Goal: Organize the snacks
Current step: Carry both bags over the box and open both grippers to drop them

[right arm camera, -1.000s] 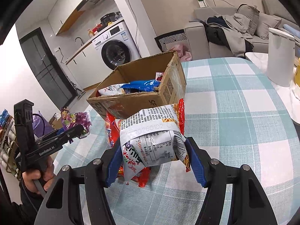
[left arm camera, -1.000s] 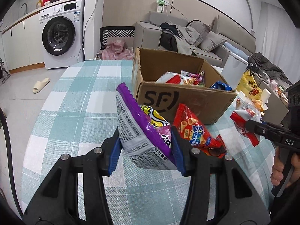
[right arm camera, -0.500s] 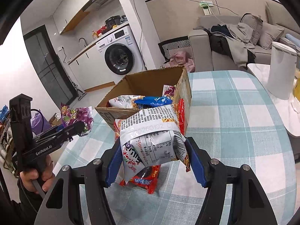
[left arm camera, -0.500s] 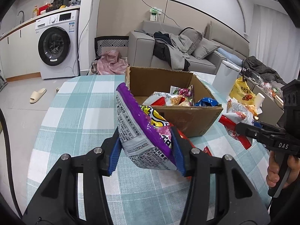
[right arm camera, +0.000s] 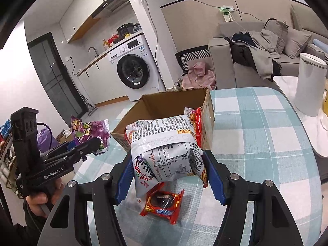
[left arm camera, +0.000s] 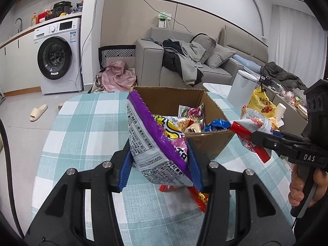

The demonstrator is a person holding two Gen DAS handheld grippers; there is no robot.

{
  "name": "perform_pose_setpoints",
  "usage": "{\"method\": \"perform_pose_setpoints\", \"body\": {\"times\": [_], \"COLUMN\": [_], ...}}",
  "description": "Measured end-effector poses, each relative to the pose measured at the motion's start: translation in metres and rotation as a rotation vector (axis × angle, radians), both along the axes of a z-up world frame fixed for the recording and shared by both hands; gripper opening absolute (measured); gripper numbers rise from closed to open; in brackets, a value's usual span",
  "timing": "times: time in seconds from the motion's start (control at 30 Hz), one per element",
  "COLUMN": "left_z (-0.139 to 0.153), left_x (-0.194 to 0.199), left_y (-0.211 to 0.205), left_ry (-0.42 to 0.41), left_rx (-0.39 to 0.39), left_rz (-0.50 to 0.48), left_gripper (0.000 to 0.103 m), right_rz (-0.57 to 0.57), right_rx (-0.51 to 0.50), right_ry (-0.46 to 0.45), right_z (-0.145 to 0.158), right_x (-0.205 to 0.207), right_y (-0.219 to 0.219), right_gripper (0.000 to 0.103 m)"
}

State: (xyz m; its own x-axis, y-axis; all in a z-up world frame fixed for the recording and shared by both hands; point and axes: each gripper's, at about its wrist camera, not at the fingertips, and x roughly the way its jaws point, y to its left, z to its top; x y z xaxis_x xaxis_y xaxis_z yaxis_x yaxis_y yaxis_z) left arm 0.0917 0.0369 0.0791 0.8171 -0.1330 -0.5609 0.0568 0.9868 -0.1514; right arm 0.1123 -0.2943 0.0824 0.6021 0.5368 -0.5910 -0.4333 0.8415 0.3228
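Carry step: left gripper [left arm camera: 158,164] clamps purple crinkled snack bag [left arm camera: 151,141]; right gripper [right arm camera: 167,174] clamps silver-white printed packet [right arm camera: 166,153]. Next: release over brown cardboard box [right arm camera: 157,104], frame centre.

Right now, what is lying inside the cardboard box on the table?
The cardboard box holds several snack packets, among them a blue one. The held purple bag covers its left part; its bottom is hidden.
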Motion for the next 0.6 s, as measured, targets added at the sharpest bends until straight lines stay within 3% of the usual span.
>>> {"method": "perform_pose_setpoints", "body": {"times": [0.6], "left_z": [0.015], "left_x": [0.05], "left_y": [-0.008], "left_ry": [0.01], "left_rx": [0.017], "left_rz": [-0.022], "left_gripper": [0.046], "right_rz": [-0.007], "right_rx": [0.003], "right_ry": [-0.004], "right_z": [0.015], "right_x": [0.032], "right_y": [0.026], "right_gripper": [0.066]}}
